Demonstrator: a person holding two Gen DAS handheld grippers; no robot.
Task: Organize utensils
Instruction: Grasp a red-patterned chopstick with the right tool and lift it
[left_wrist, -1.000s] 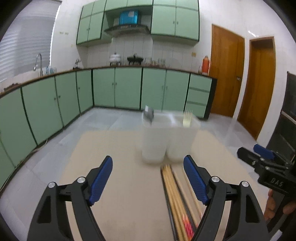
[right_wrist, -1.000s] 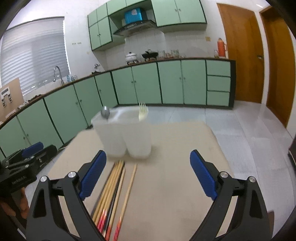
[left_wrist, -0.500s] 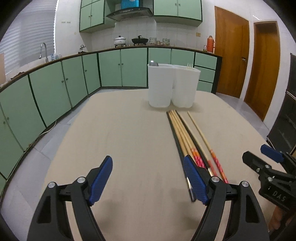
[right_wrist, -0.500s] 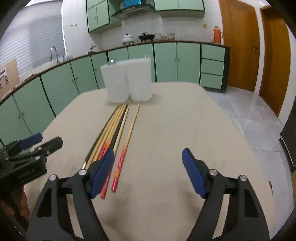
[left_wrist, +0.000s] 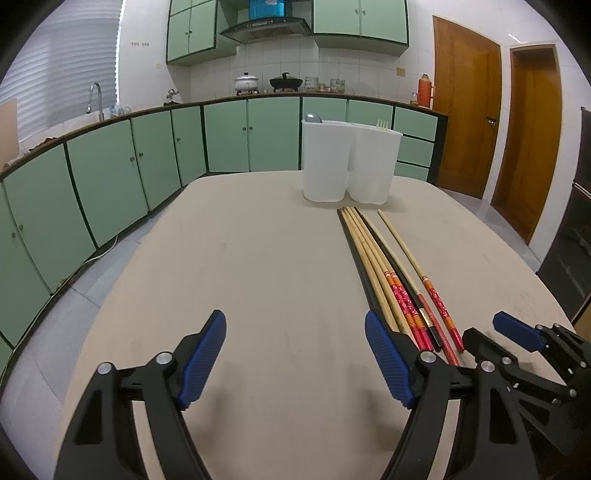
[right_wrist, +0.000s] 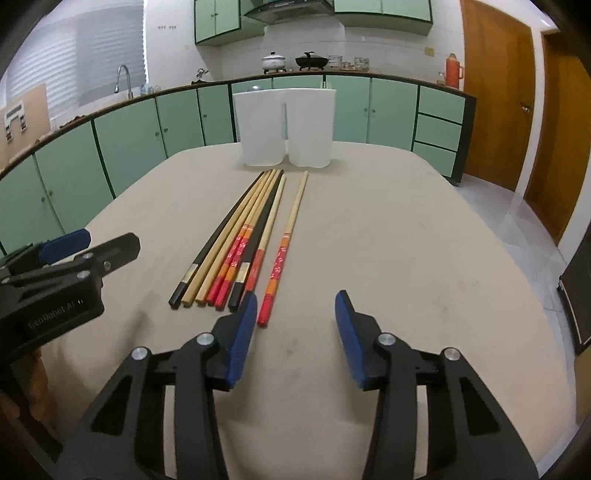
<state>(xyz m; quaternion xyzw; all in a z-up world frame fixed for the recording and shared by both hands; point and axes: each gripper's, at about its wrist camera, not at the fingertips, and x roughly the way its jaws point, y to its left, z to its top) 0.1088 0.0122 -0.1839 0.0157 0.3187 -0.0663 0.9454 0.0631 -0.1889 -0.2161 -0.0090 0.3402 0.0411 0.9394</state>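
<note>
Several long chopsticks (left_wrist: 391, 273) (right_wrist: 243, 236), black, plain wood and red-ended, lie side by side on the beige table (left_wrist: 258, 266). A white two-part utensil holder (left_wrist: 349, 162) (right_wrist: 286, 127) stands at the far end, with a spoon (left_wrist: 313, 118) and a fork (left_wrist: 382, 123) sticking out. My left gripper (left_wrist: 295, 354) is open and empty, just left of the chopsticks' near ends. My right gripper (right_wrist: 295, 332) is open and empty, just right of the near ends, its left finger beside the rightmost red-ended chopstick (right_wrist: 286, 247).
Green kitchen cabinets (left_wrist: 110, 173) run along the left and back. Wooden doors (left_wrist: 465, 122) stand at the right. The table's edges curve away left and right. Each gripper shows at the edge of the other's view: the right one (left_wrist: 535, 354), the left one (right_wrist: 55, 266).
Both grippers have pulled back from the holder and dropped low to the near end of the table. The right gripper's jaws have narrowed somewhat. The chopsticks have not moved.
</note>
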